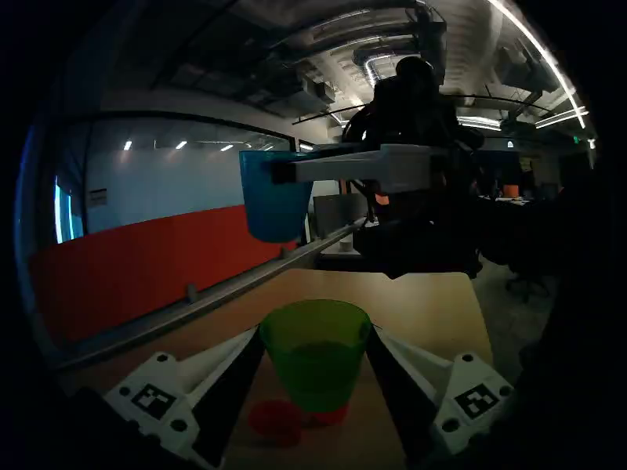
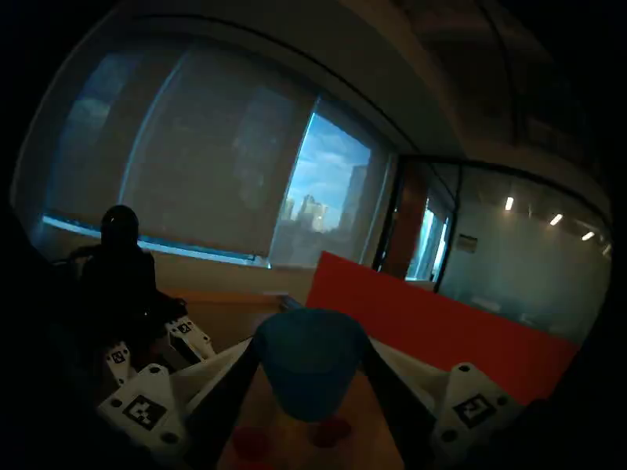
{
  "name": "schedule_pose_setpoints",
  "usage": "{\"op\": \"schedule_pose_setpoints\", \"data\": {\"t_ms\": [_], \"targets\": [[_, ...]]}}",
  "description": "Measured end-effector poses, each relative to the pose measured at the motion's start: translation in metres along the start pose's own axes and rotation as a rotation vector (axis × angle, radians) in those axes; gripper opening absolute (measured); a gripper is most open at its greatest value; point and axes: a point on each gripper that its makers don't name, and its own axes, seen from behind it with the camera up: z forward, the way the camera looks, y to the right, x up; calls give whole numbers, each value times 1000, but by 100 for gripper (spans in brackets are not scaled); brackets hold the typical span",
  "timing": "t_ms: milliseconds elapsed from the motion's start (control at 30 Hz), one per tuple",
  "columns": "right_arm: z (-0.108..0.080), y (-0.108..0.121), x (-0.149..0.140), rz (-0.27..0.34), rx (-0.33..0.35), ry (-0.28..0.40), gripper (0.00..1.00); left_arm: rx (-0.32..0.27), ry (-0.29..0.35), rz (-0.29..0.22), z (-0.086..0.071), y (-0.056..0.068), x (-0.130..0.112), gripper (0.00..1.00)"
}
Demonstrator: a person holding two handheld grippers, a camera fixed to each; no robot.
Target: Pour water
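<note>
A translucent green cup point(image 1: 316, 352) stands upright between the white fingers of my left gripper point(image 1: 316, 345), which is shut on it; its lower half looks darker. Beyond and above it, a blue cup point(image 1: 270, 207) hangs upright in the air, gripped from the right by my right gripper point(image 1: 284, 169). In the right gripper view the same blue cup point(image 2: 309, 360) sits upright between the two fingers of my right gripper point(image 2: 309, 352), and the left gripper point(image 2: 168, 337) shows low on the left, in front of a person's dark outline point(image 2: 117, 266).
Below both cups lies a wooden table point(image 1: 423, 305), with small red round shapes point(image 1: 274, 419) by the green cup's base. A red partition point(image 1: 141, 266) and a metal rail point(image 1: 235, 286) run along its left edge. Office chairs point(image 1: 525, 282) stand at the right.
</note>
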Motion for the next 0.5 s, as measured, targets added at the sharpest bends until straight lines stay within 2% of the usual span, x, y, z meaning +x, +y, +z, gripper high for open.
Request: {"op": "schedule_pose_setpoints", "data": {"t_ms": [200,300,500], "targets": [[-1,2,-2,129,25,-11,91,1,-3,3,0,0,0,88],[-1,4,-3,155,28,-16,91,-1,-3,5,0,1,0,88],[-1,5,-3,154,22,-18,91,2,-18,14,0,0,-3,88]]}}
